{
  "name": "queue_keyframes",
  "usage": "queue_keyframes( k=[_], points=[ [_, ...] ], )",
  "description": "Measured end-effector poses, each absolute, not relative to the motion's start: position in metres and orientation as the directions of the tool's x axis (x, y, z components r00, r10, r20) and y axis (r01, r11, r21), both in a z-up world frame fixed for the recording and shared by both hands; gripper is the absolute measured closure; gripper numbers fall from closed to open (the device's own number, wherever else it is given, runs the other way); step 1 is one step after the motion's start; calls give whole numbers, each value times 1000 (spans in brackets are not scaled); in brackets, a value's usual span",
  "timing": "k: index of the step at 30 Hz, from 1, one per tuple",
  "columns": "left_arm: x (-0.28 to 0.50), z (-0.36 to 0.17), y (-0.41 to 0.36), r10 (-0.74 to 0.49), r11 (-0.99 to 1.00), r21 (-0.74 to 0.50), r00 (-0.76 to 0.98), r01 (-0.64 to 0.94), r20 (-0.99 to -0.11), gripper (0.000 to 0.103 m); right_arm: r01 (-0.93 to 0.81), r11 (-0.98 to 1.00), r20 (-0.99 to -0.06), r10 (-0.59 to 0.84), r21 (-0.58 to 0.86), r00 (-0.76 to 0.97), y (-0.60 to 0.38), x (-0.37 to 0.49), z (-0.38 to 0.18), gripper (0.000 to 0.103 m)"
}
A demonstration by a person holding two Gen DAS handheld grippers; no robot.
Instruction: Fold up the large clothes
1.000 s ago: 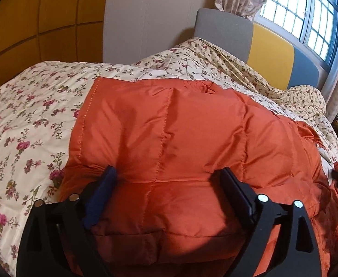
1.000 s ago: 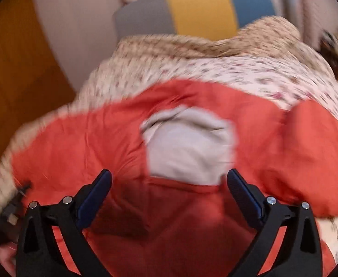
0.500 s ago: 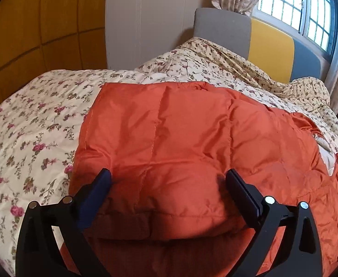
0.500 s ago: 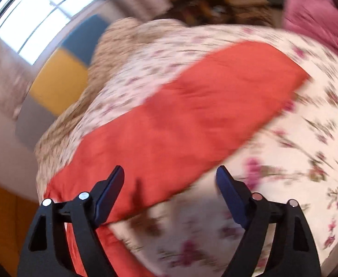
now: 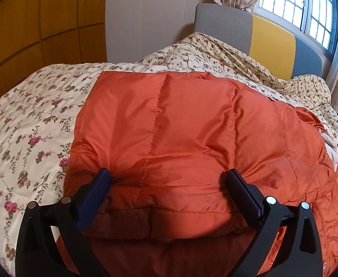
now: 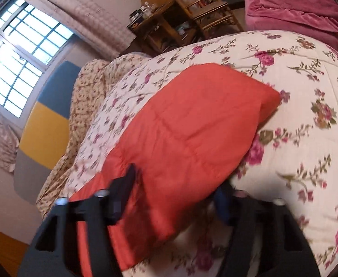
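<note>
An orange quilted down jacket (image 5: 180, 133) lies spread on the floral bedspread (image 5: 30, 124). In the left wrist view its body is folded over itself, with a white lining patch at the right edge. My left gripper (image 5: 169, 182) is open, its jaws wide apart over the near fold of the jacket. In the right wrist view a sleeve of the jacket (image 6: 192, 133) stretches across the bed. My right gripper (image 6: 177, 184) is open, its jaws on either side of the sleeve near its base; the view is blurred.
A grey, yellow and blue headboard (image 5: 270, 34) and a window (image 5: 307, 11) stand behind the bed. A rumpled floral sheet (image 5: 238, 53) lies by the headboard. A wooden chair and side table (image 6: 180, 18) and a pink blanket (image 6: 296, 7) stand beyond the bed.
My right gripper has swung from the jacket's collar area to the sleeve and come in close over it. My left gripper stays open over the near fold, almost still.
</note>
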State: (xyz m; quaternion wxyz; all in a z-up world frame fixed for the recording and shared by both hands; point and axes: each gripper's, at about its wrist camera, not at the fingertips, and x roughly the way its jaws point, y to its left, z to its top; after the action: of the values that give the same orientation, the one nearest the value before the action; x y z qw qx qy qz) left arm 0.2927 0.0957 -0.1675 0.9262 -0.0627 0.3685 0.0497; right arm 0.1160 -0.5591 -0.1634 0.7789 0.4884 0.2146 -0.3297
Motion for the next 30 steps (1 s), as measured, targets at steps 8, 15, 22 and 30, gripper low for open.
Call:
queue_keyframes(
  k=[8, 15, 22, 30],
  points=[
    [292, -169, 95, 42, 987, -85, 722, -138, -691, 3, 644, 548, -570, -329, 534, 753, -524, 152, -117, 88],
    [292, -169, 95, 42, 987, -86, 722, -139, -691, 3, 459, 754, -483, -215, 470, 849, -445, 189, -75, 88],
    [292, -170, 94, 38, 986, -92, 723, -140, -690, 3, 239, 911, -441, -72, 336, 894, -338, 224, -64, 89],
    [292, -170, 95, 34, 985, -99, 723, -140, -690, 3, -30, 968, -426, 138, 250, 894, -236, 253, -77, 89]
  ],
)
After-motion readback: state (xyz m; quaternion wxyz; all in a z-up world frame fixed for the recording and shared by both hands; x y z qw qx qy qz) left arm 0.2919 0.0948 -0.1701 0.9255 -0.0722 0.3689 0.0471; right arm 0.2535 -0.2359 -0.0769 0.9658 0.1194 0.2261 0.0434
